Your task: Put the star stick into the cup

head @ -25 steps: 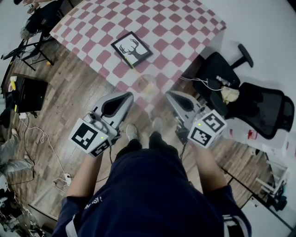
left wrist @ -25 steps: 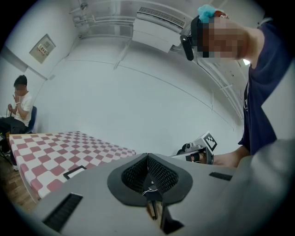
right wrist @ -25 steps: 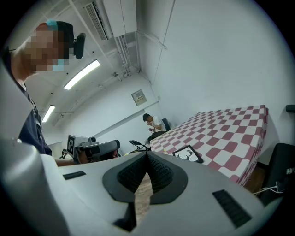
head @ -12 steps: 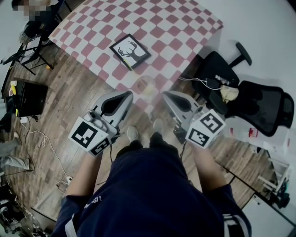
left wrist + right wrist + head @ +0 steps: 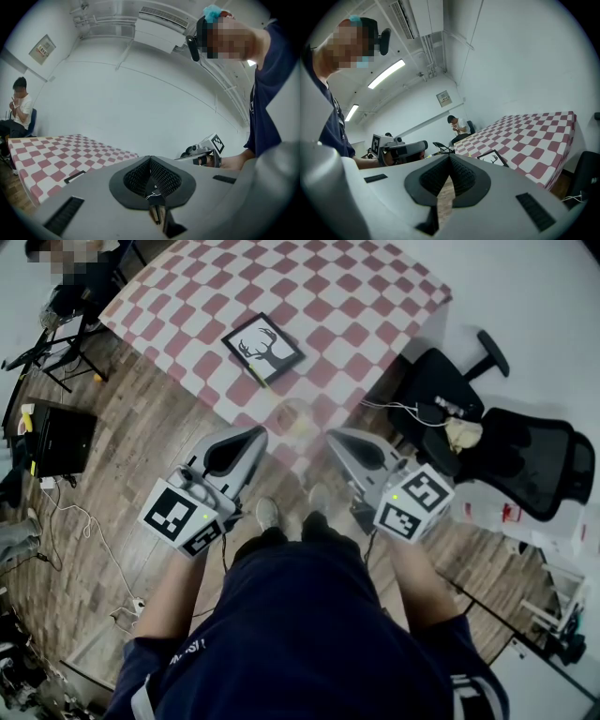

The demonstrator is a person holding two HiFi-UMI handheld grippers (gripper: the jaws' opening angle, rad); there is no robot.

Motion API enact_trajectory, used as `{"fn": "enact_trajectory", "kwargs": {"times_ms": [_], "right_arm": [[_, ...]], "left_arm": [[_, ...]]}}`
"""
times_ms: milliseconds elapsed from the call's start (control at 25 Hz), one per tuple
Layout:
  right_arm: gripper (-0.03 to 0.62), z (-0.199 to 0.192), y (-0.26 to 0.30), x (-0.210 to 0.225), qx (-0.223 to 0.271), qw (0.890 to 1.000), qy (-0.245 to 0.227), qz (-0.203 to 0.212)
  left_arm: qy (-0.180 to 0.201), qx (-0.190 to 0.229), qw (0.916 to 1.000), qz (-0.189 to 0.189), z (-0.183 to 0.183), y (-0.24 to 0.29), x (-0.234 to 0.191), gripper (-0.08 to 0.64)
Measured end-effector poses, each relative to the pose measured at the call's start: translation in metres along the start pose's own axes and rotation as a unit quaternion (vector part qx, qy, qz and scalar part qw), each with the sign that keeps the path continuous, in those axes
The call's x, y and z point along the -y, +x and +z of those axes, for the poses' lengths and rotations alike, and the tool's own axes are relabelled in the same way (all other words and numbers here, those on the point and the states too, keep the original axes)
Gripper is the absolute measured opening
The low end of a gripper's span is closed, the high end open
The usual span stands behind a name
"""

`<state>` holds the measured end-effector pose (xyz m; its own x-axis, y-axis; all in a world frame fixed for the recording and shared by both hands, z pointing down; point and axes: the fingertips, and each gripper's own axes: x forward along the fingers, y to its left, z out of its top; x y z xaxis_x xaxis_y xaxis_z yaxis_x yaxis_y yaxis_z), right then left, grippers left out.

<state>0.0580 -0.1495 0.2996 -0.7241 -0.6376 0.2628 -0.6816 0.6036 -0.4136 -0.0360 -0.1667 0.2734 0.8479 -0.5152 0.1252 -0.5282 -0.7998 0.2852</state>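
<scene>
A clear cup (image 5: 292, 415) stands near the front edge of the red-and-white checked table (image 5: 328, 296). Behind it lies a black-framed deer picture (image 5: 263, 346), with a thin yellowish stick (image 5: 266, 377) at its near corner; too small to tell whether it carries a star. My left gripper (image 5: 257, 433) is held above the floor just short of the table, left of the cup, shut and empty (image 5: 150, 158). My right gripper (image 5: 331, 438) hovers to the cup's right, fingertips together with nothing between them (image 5: 449, 156). Neither gripper view shows the cup.
Two black office chairs (image 5: 530, 460) stand right of the table, one with cables and a cloth on its seat. A black box (image 5: 61, 432) and cables lie on the wooden floor at the left. A seated person (image 5: 457, 125) is beyond the table's far end.
My right gripper has drifted slightly left and toward the table. The left gripper has stayed put, shut.
</scene>
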Motion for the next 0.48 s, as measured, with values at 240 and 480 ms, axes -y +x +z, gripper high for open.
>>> {"fn": "enact_trajectory", "kwargs": {"times_ms": [240, 480], "right_arm": [[0.015, -0.0026, -0.0042, 0.0029, -0.002, 1.0, 0.003, -0.002], [0.015, -0.0048, -0.0077, 0.0028, -0.002, 1.0, 0.003, -0.001]], "left_arm": [[0.0, 0.001, 1.0, 0.002, -0.0004, 0.0019, 0.0034, 0.031], [-0.001, 0.0, 1.0, 0.002, -0.0017, 0.0031, 0.0076, 0.031]]}}
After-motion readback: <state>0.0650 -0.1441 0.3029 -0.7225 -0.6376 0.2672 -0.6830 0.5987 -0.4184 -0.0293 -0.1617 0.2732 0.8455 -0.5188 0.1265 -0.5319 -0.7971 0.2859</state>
